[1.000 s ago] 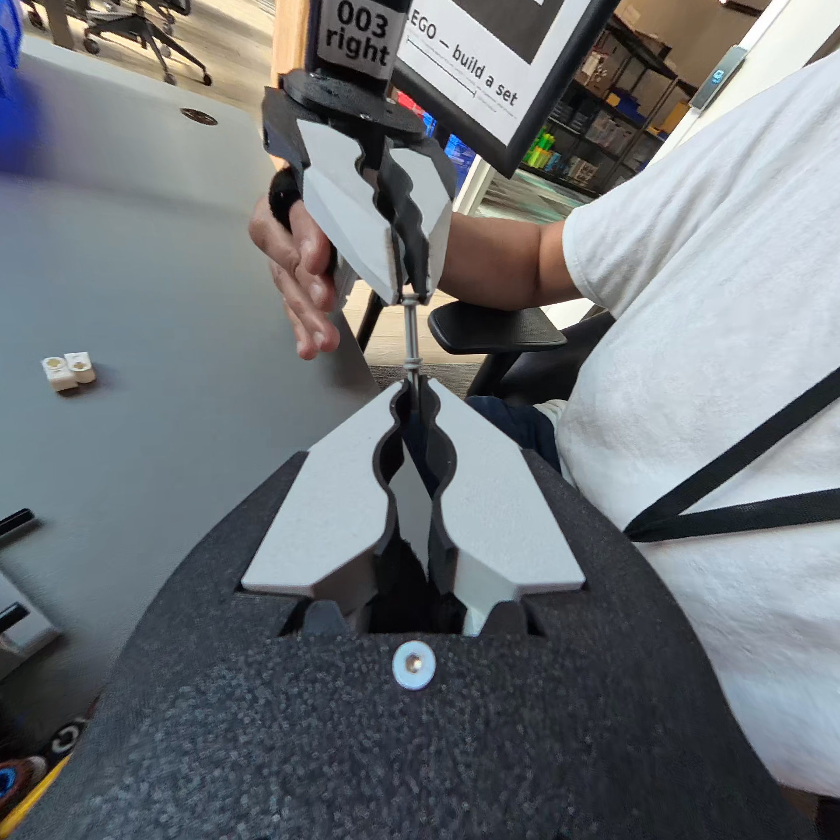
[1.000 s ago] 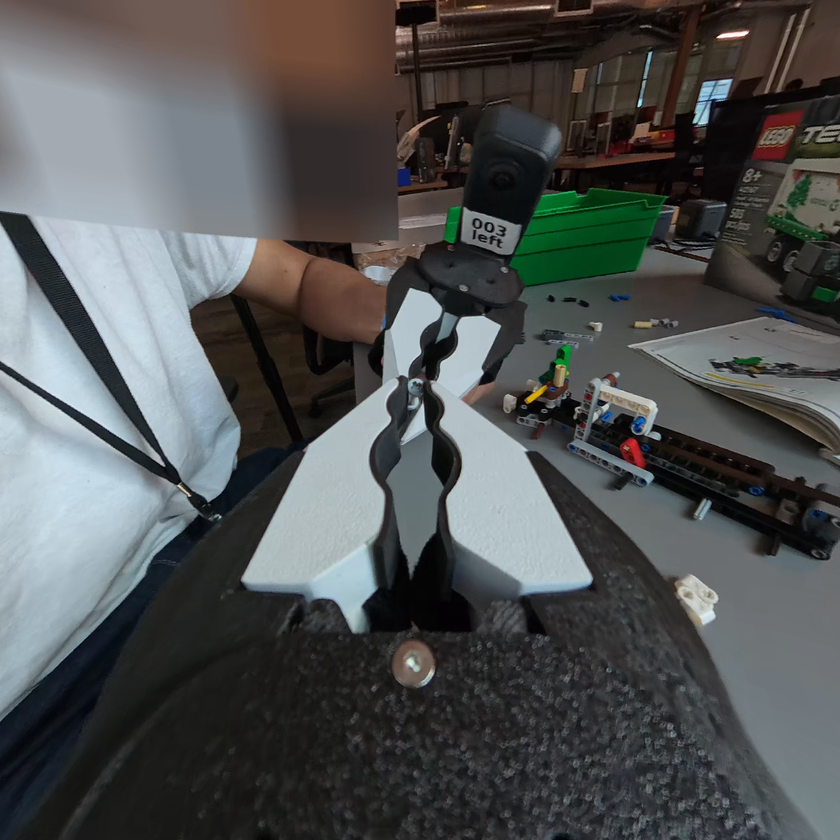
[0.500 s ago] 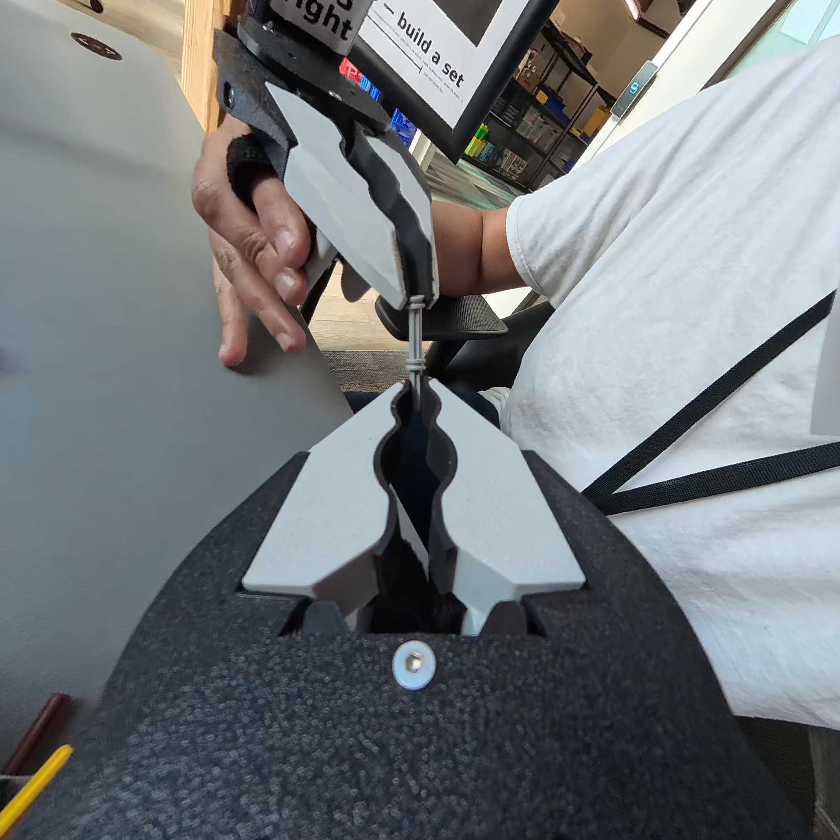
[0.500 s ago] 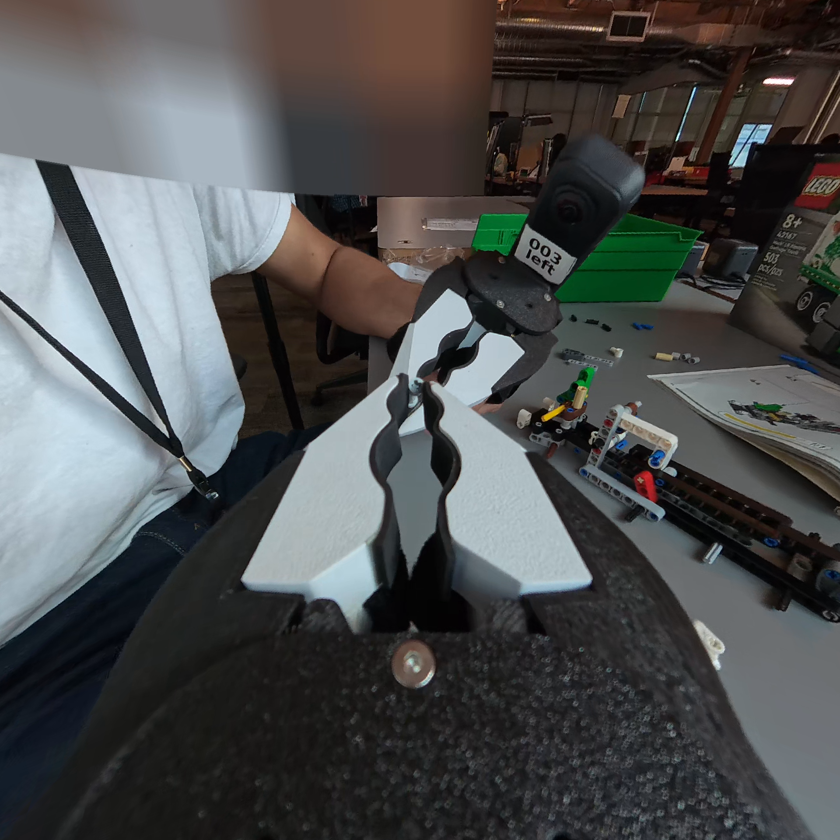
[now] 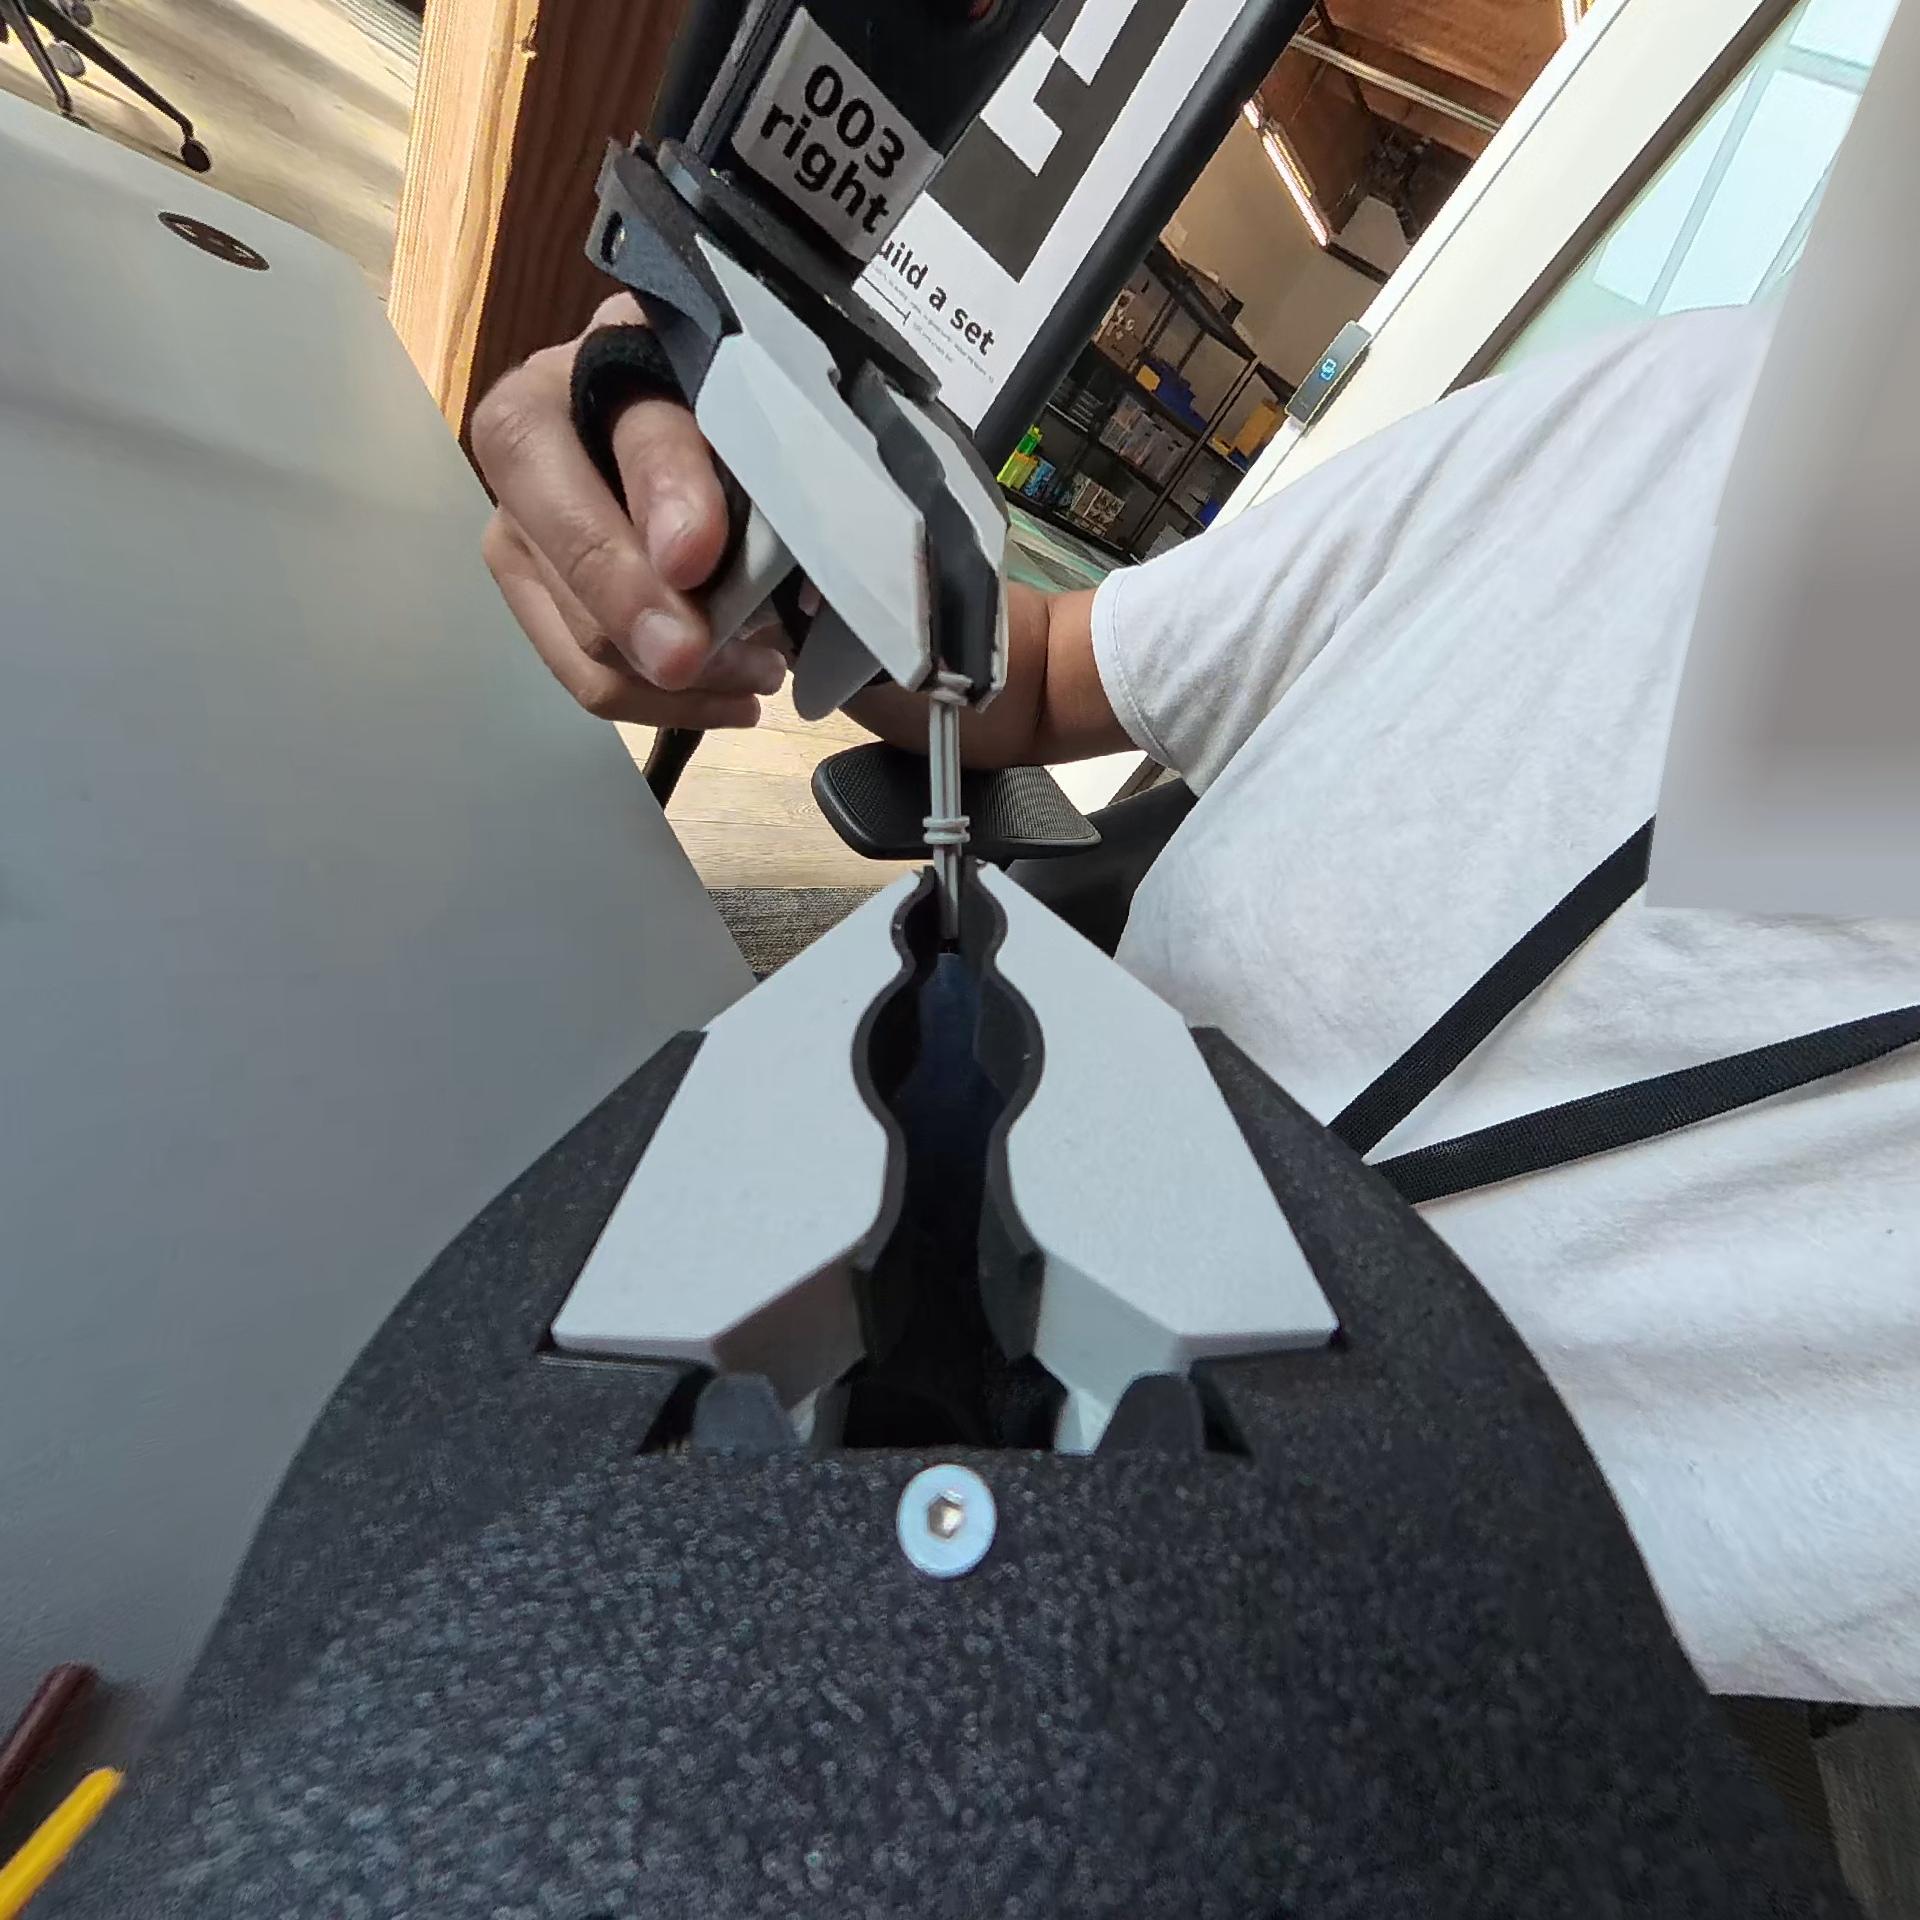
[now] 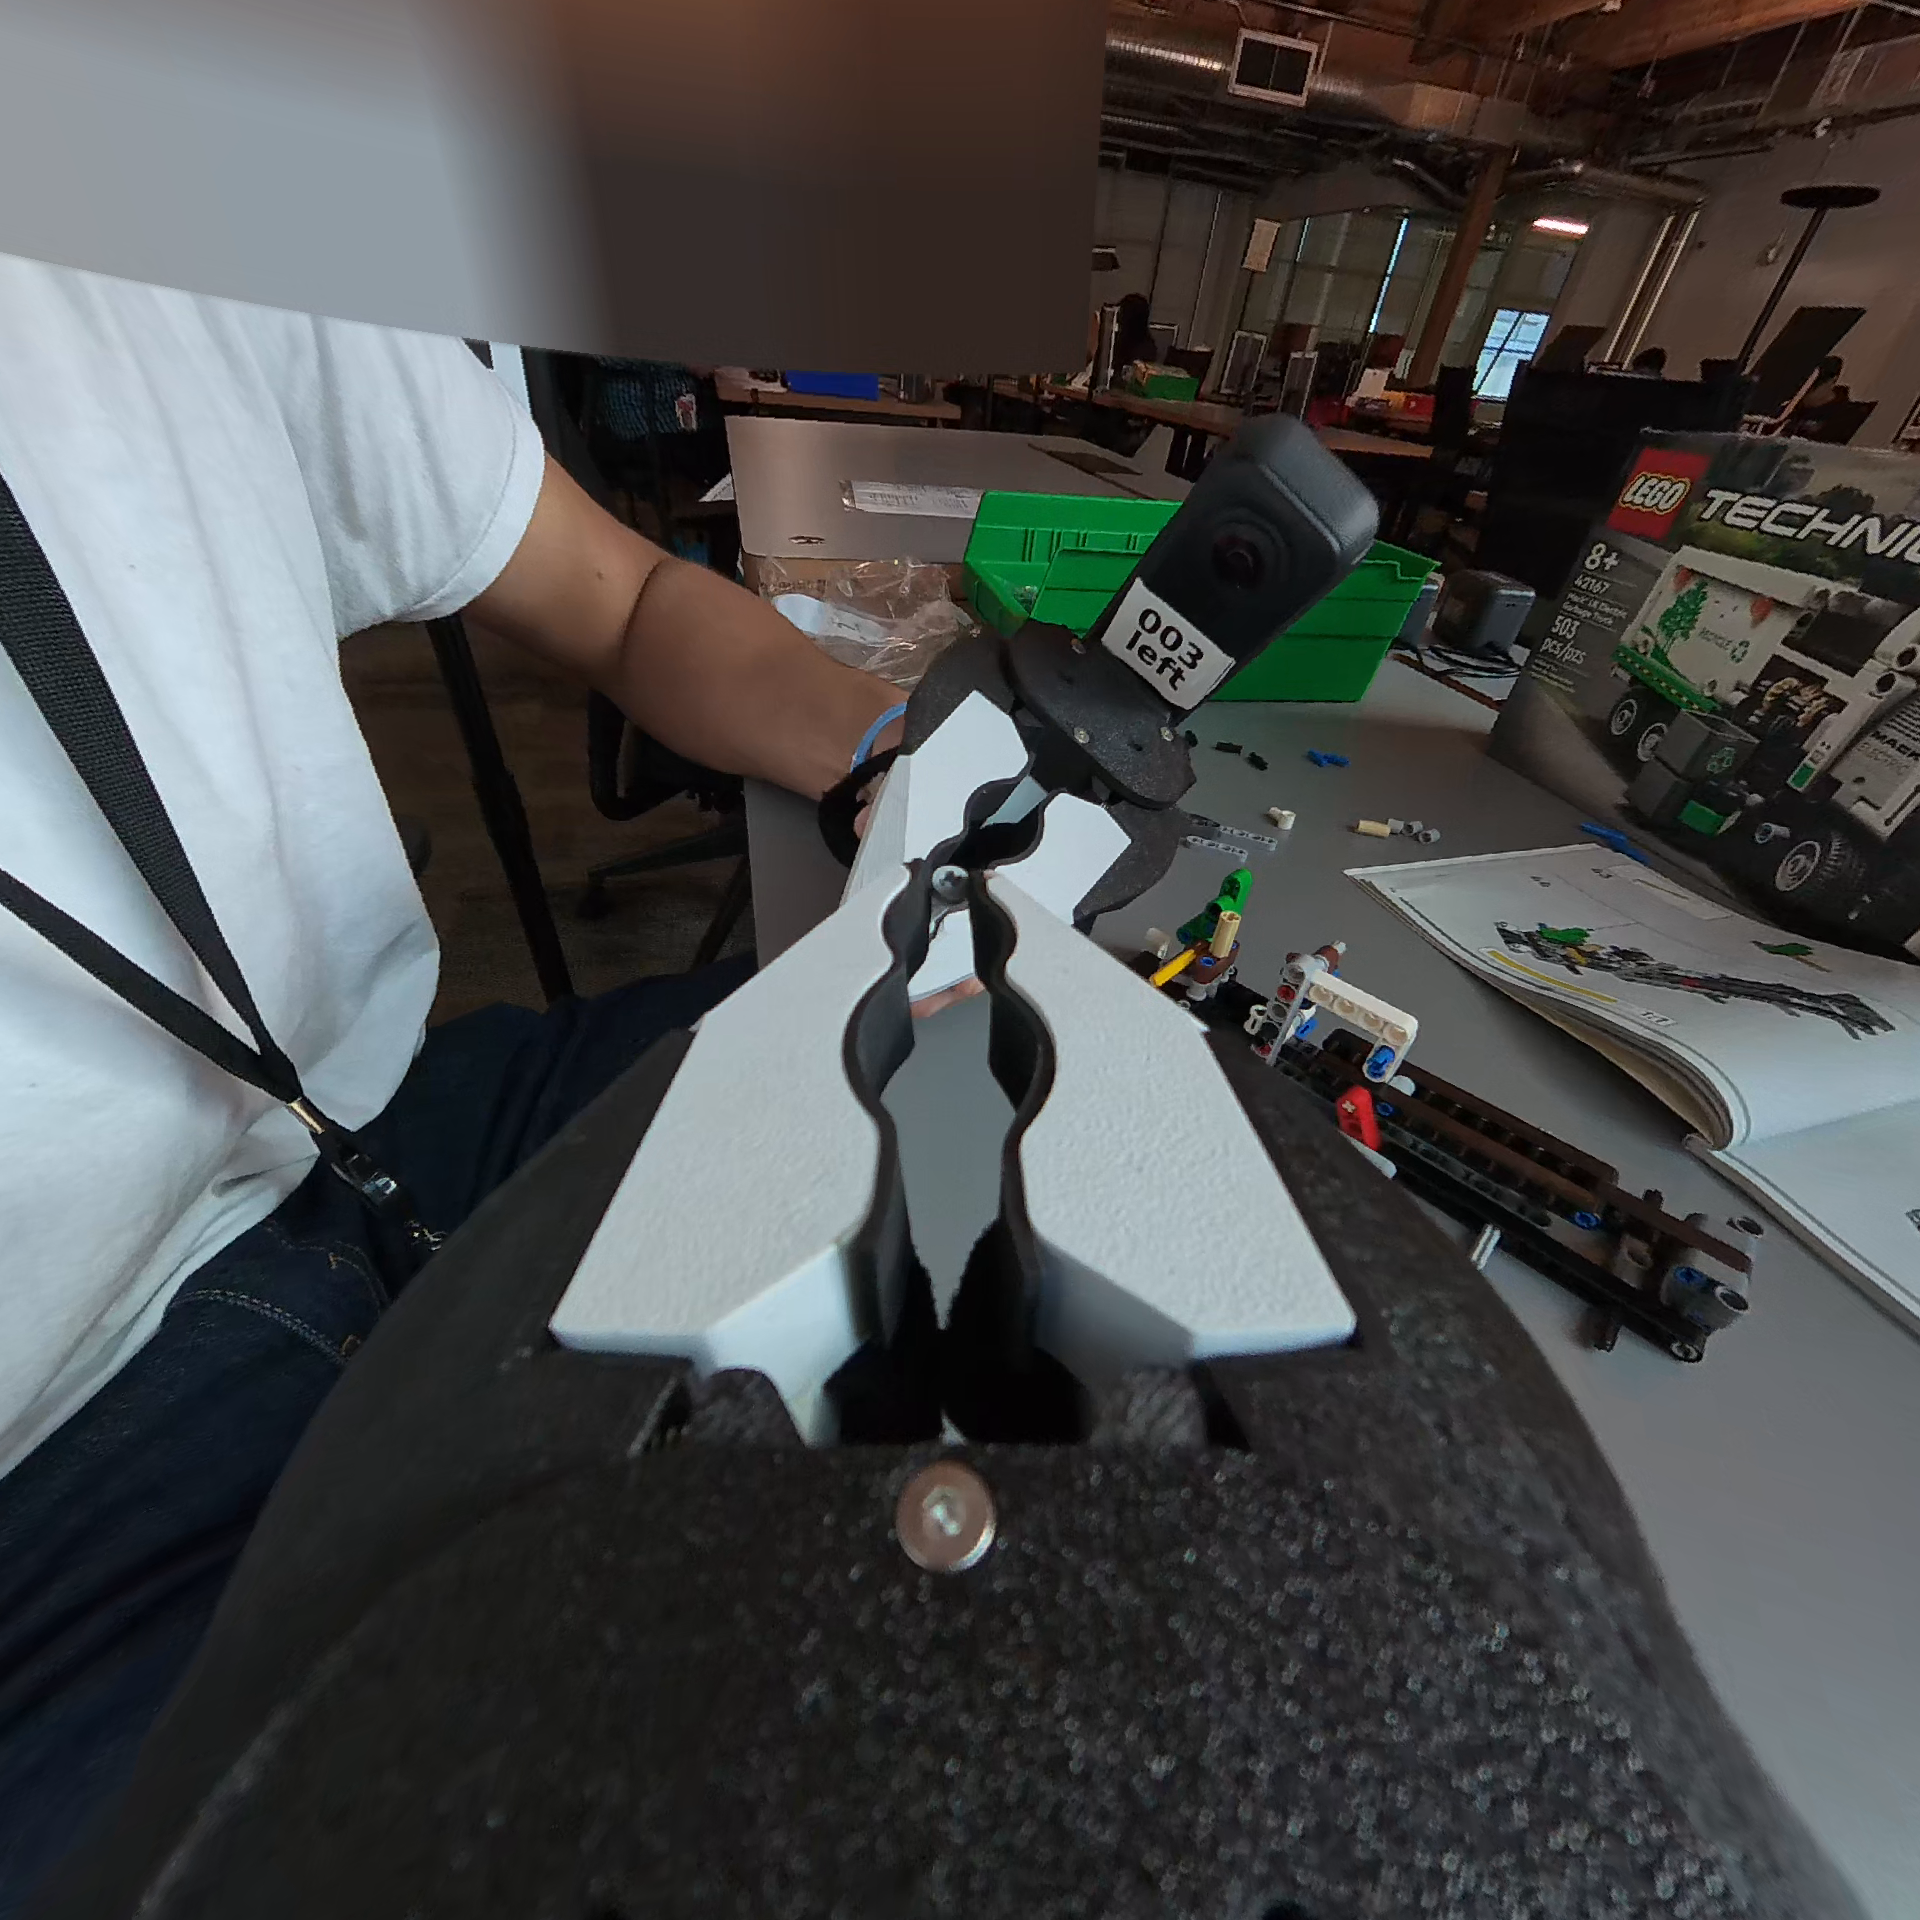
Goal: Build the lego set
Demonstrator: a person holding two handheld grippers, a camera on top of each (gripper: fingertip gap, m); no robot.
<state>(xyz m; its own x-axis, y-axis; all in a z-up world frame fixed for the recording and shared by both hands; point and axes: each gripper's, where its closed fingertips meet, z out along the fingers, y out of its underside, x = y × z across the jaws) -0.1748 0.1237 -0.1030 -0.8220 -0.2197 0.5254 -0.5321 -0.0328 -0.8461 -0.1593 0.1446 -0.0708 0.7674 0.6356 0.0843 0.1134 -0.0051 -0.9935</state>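
Axle: a thin grey rod (image 5: pixel 945 790) with a small collar around it, held in the air between the two claws, centre of the left wrist frame, off the table edge.
Left gripper (image 5: pixel 948 894): tips pinched onto the lower end of the rod; the wavy gap behind the tips stays open.
Right gripper (image 5: pixel 954 681): comes down from the upper centre of the frame, tips closed on the rod's upper end.
Right wrist view: the rod shows end-on (image 6: pixel 948 883) between the right gripper (image 6: pixel 951 896) tips, the left gripper (image 6: pixel 971 854) just beyond.
Table (image 6: pixel 1558 1382): grey, right side of that frame, carrying the long dark chassis build (image 6: pixel 1496 1164), an open instruction booklet (image 6: pixel 1662 997), the set's box (image 6: pixel 1745 675) and a green bin (image 6: pixel 1299 623).
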